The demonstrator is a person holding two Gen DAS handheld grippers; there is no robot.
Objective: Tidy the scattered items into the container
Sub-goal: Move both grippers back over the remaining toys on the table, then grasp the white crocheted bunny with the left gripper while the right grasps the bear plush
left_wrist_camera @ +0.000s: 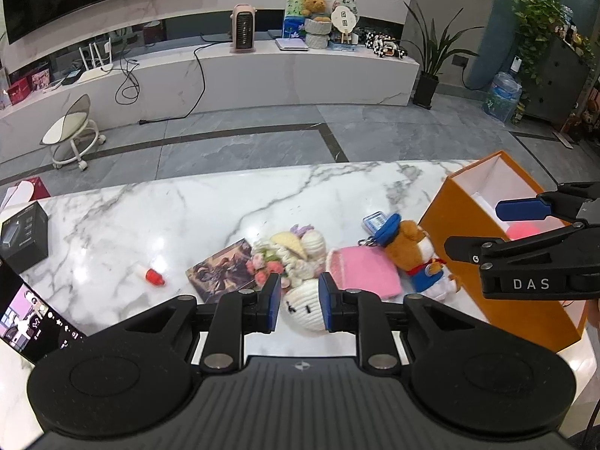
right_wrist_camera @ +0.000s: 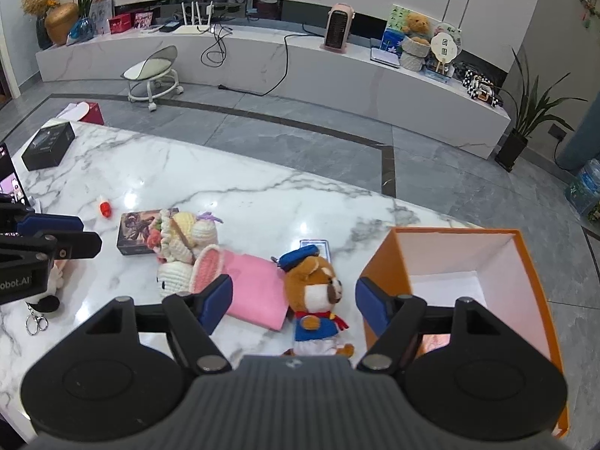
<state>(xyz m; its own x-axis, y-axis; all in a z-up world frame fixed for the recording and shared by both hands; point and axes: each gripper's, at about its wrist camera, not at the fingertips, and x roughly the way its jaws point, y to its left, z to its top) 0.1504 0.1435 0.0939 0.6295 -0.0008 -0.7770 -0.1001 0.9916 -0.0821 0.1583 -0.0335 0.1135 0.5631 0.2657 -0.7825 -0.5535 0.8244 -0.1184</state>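
My left gripper [left_wrist_camera: 299, 304] is shut on the head of a white crochet rabbit [left_wrist_camera: 304, 309], low over the marble table [left_wrist_camera: 131, 217]. The rabbit also shows in the right wrist view [right_wrist_camera: 176, 275]. My right gripper [right_wrist_camera: 293, 300] is open and empty, above a brown plush bear in a blue cap [right_wrist_camera: 317, 292], next to the orange box [right_wrist_camera: 386, 262]. In the left wrist view the right gripper [left_wrist_camera: 483, 230] hangs over the orange box [left_wrist_camera: 461, 232], where something pink [left_wrist_camera: 523, 230] lies inside. A pink pouch [left_wrist_camera: 367, 270], a crochet flower bouquet [left_wrist_camera: 288, 251] and a picture box [left_wrist_camera: 221, 270] lie between.
A small red-capped bottle [left_wrist_camera: 152, 275] lies left of the pile. A black box [left_wrist_camera: 24, 238] and a phone [left_wrist_camera: 30, 318] sit at the table's left. A blue-topped card [left_wrist_camera: 376, 221] lies behind the bear. A key ring [right_wrist_camera: 36, 322] lies near the front edge.
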